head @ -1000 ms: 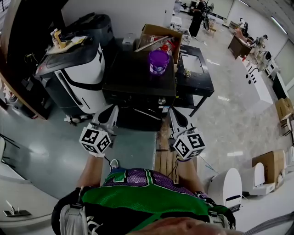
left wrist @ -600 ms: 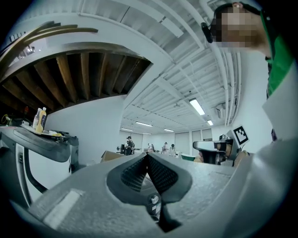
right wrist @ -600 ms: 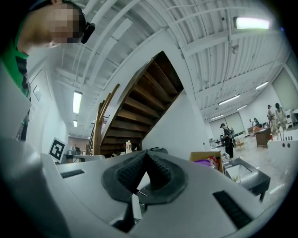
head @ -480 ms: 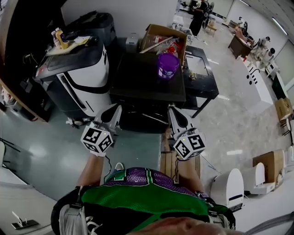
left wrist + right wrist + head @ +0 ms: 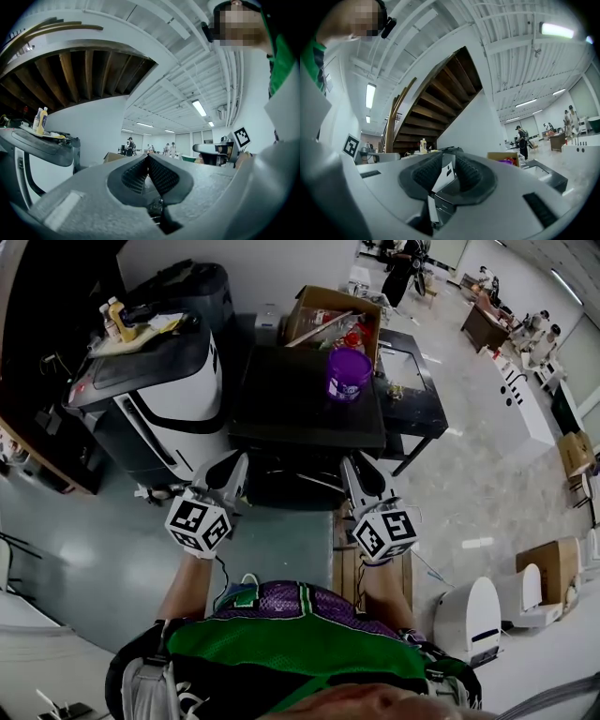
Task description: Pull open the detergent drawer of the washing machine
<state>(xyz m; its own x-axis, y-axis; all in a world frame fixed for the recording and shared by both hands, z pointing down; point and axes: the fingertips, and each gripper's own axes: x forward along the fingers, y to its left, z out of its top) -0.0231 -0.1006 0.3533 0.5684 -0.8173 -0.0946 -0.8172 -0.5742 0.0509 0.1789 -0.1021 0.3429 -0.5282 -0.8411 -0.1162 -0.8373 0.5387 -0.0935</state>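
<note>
Black washing machine (image 5: 300,395) stands just ahead of you, its shadowed front beyond both grippers; you can't pick out the detergent drawer there. Your left gripper (image 5: 232,465) has its jaws together. Your right gripper (image 5: 355,467) has just been opening, slightly apart and empty. Only its view shows the machine through the gap.

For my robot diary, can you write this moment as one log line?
left gripper: shut, empty | right gripper: jaws just opening, nothing between | black box-shaped washing machine: ahead, purple plastic tub on top
</note>
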